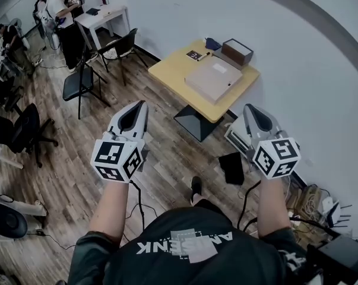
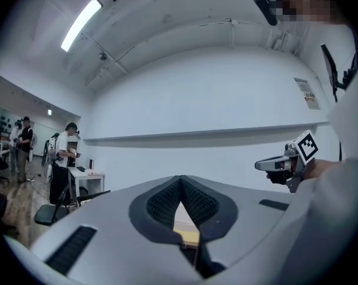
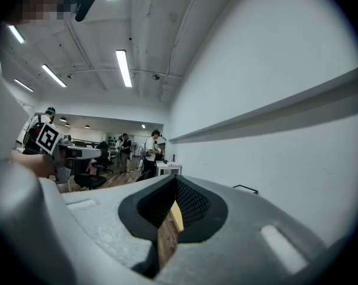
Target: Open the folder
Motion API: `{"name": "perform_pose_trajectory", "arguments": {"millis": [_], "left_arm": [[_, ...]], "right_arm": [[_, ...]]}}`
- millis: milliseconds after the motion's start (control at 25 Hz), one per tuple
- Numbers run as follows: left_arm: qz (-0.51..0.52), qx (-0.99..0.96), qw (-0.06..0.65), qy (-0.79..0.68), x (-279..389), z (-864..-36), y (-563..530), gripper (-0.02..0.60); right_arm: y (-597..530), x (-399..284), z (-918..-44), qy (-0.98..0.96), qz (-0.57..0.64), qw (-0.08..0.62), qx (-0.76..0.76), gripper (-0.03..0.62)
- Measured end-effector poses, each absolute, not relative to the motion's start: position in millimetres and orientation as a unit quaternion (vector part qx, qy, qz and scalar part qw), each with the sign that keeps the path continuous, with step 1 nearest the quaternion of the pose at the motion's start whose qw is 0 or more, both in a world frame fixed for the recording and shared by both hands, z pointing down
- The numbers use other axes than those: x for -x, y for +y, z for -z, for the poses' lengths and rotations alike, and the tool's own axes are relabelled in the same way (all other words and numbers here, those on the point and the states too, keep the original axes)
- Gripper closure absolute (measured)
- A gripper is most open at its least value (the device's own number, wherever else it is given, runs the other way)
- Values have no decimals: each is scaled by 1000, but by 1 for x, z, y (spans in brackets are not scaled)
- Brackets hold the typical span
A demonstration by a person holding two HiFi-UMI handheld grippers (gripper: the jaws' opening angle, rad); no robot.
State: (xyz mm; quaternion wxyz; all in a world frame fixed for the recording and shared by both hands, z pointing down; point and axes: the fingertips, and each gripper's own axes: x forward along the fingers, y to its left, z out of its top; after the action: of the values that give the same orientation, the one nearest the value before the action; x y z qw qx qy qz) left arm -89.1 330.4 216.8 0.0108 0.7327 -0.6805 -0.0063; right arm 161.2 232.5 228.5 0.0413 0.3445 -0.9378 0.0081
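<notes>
The folder (image 1: pixel 213 79), flat and beige, lies closed on a yellow table (image 1: pixel 170 70) by the white wall, well ahead of both grippers. My left gripper (image 1: pixel 141 104) is held level above the wood floor with its jaws shut and empty. My right gripper (image 1: pixel 250 107) is level beside it, also shut with nothing in it. In the left gripper view the jaws (image 2: pixel 180 180) meet at the tip, and the right gripper (image 2: pixel 273 164) shows at the right. In the right gripper view the jaws (image 3: pixel 176 183) are closed, with a sliver of the yellow table (image 3: pixel 176 215) seen between them.
An open box (image 1: pixel 237 51) and a small dark item (image 1: pixel 194 54) sit on the table's far side. Black chairs (image 1: pixel 84 79) and a white desk (image 1: pixel 104 16) stand to the left, with people (image 1: pixel 63 16) beyond. A black pad (image 1: pixel 232 166) and a white device (image 1: pixel 238 138) lie on the floor by the wall.
</notes>
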Motion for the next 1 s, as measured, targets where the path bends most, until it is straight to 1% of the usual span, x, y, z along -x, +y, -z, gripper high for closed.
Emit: {"name": "perform_pose_trajectory", "arguments": {"millis": [240,400,680,880,1000], "left_arm": [[9,-719,28,-695,100,-223,269,578],[2,-718,16,-696,99,-216,221,578],[-1,-705,5,-709,100,-209,149,579],[-4,-702,9,-712,96,-219,107,578],[-5,-702,17,-712,95,-223,88,578]], "right_arm": [[156,-151,-234,-944,-21,40,-328,589],[111,-147,-235,-952,-24,34,-303,589],[38,-159,-234,-950,-34,21,-310,589],[1,-164,-247,-951,-22,44,-306,589],[-17,-168,-253,-949,-33,44,-310,589]]}}
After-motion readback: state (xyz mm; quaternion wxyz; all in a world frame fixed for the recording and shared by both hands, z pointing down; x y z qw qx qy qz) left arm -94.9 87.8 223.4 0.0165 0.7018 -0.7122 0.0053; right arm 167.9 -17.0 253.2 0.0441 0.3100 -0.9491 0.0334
